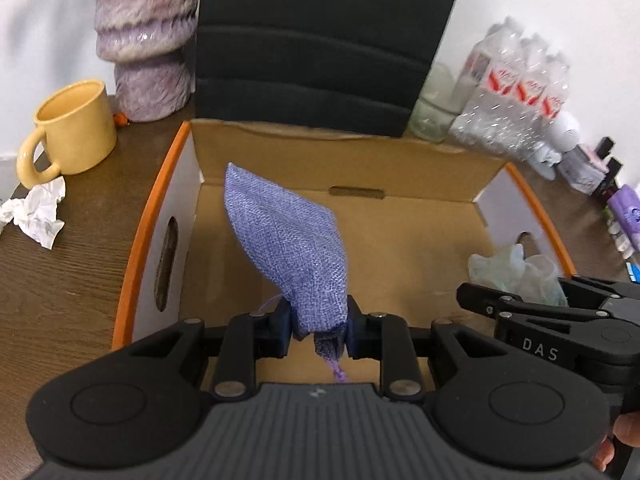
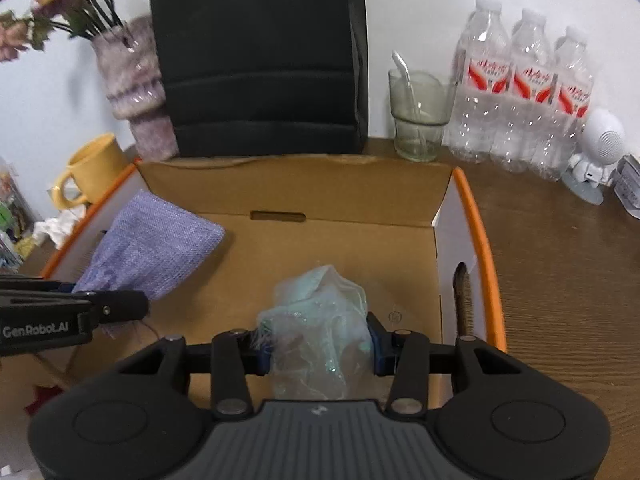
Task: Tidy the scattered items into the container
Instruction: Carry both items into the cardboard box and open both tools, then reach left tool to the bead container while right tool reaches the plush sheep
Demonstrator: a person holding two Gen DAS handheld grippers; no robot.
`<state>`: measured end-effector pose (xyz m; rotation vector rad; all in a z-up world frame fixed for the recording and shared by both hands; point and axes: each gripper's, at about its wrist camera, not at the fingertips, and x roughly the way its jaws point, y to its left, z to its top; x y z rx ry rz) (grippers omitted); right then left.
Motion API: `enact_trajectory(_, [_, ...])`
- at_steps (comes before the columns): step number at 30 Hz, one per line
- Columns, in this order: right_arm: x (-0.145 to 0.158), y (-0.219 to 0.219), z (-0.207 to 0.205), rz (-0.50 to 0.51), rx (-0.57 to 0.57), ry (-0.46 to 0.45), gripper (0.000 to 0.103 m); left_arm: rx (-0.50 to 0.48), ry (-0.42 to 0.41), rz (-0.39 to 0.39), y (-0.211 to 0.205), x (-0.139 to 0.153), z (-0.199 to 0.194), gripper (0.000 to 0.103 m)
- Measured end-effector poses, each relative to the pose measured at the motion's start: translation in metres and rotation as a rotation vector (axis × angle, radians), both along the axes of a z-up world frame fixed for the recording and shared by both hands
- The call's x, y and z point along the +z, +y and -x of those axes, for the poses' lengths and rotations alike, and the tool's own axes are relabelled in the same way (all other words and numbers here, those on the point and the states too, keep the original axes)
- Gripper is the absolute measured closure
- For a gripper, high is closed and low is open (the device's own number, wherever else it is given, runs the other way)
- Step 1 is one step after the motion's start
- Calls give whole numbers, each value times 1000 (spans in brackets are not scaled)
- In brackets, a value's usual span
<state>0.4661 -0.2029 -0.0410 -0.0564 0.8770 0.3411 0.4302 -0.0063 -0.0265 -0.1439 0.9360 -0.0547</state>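
Note:
An open cardboard box (image 1: 344, 152) with orange-edged white sides stands on the wooden table; it also shows in the right wrist view (image 2: 360, 184). My left gripper (image 1: 318, 330) is shut on the neck of a purple woven drawstring pouch (image 1: 288, 240) and holds it over the inside of the box; the pouch shows in the right wrist view (image 2: 156, 248) at the box's left. My right gripper (image 2: 320, 346) is shut on a pale green sheer organza pouch (image 2: 320, 320), also over the inside of the box; that pouch shows in the left wrist view (image 1: 516, 274) too.
A yellow mug (image 1: 72, 132) and a crumpled tissue (image 1: 38, 212) lie left of the box. A purple vase (image 2: 136, 92), a black chair back (image 2: 256, 56), a glass with a spoon (image 2: 418, 116), packed water bottles (image 2: 520, 104) and a white speaker (image 2: 596, 152) stand behind.

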Motion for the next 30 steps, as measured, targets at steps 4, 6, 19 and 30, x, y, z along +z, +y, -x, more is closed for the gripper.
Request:
enact_trajectory(4, [-11,7,-6,23,10,39,47,6,39,-19,3,-13,-8,71])
enact_trajectory(6, [-15,10,-8,46,0,55,36,28,33,-39,5,-17,-8,55])
enact_trajectory(19, [14,-9,20,-31,-33,11,13,42,-131,-62,4,18,31,2])
enact_trajectory(30, [68,-61,142,-53,8,-212,7,-42,-403,-224,17,56,150,0])
